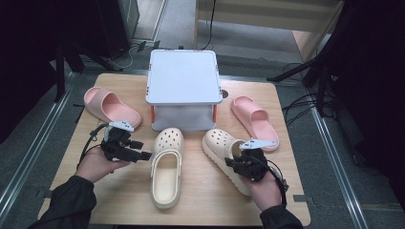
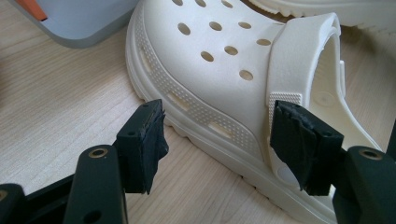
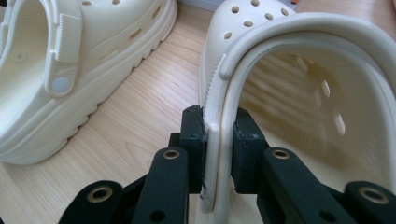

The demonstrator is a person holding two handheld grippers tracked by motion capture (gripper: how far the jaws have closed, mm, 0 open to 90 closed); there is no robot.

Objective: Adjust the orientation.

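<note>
The side wall of a cream perforated foam clog (image 3: 299, 93) is clamped between the jaws of the right gripper (image 1: 242, 164), the rim pinched just ahead of its pads (image 3: 194, 135). The matching cream clog (image 2: 219, 70) lies directly in front of the left gripper (image 1: 138, 153), whose jaws are spread wide, one pad (image 2: 299, 140) against the heel strap. Judged from this, one clog is secured and the other is not yet grasped; the lidded grey plastic box (image 1: 183, 76) beyond both grippers remains closed.
</note>
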